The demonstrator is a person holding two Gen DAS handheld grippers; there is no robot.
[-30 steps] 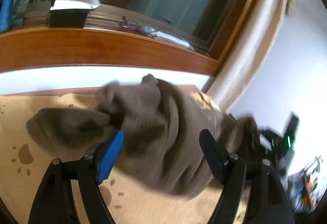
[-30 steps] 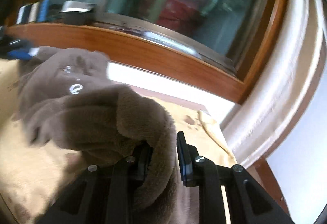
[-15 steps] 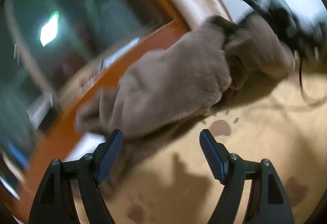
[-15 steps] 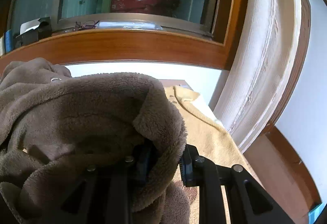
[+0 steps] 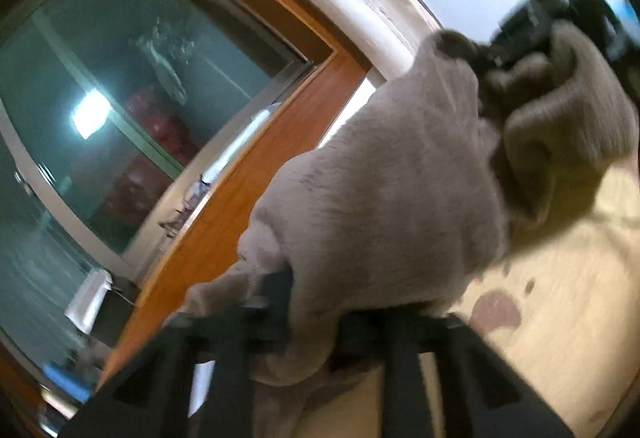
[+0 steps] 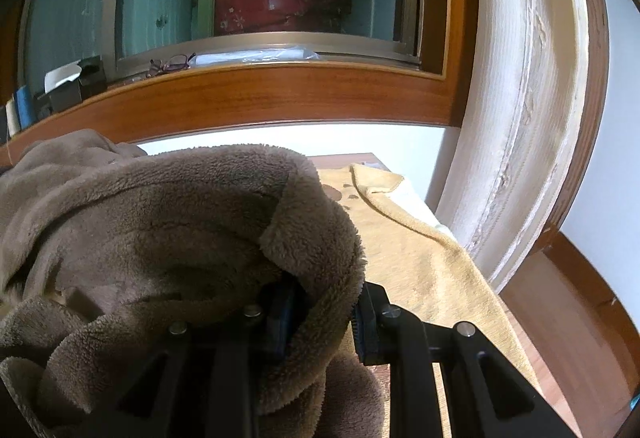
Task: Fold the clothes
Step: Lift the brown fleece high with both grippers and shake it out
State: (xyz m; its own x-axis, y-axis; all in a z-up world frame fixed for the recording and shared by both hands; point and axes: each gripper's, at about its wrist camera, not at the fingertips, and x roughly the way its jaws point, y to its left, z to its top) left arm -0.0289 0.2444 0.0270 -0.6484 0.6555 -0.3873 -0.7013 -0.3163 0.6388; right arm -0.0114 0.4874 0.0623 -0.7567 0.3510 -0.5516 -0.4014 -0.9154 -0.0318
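Left wrist view: left hand-held gripper (image 5: pixel 316 322) jaws just closed, pinching brown fleece garment (image 5: pixel 400 190). Right hand-held gripper (image 6: pixel 320 318) clamped on garment's thick edge. Garment bunched, lifted over tan paw-print blanket (image 6: pixel 420 258). No fold made; folding all left.

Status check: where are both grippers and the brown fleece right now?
Left gripper jaws just closed on brown fleece garment. Right gripper clamped on its edge. Garment bunched over tan blanket. Nothing in the way.

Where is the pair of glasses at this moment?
In the right wrist view, the glasses lie on the wooden window sill, upper left, between a dark box and a clear plastic packet.
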